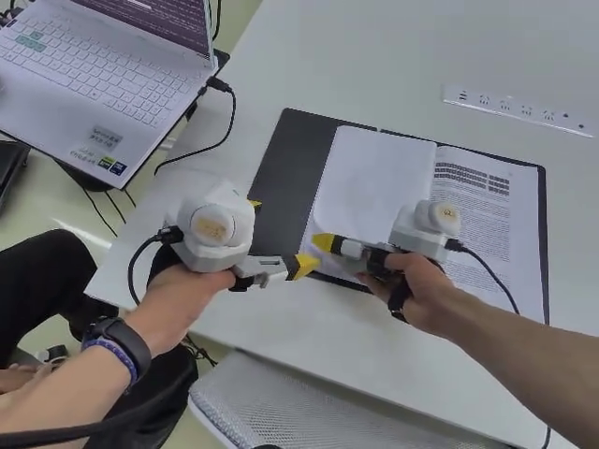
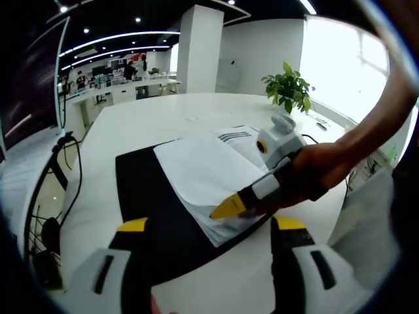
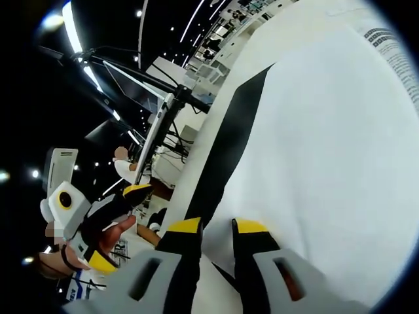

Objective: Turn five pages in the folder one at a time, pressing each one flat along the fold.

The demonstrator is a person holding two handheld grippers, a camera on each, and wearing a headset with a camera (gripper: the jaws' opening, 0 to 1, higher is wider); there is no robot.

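Bright even overhead light, window glare — fisheye-warped edges

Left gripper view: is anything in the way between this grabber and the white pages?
Yes. The right gripper lies across the near edge of the pages, straight ahead of the left gripper's open jaws. Nothing else visible stands between them.

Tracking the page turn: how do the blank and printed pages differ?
The blank page is unprinted and lies partly over the printed page, which carries text. The right hand-held gripper meets the blank page's edge, not the printed page's. Both sit in the black folder.
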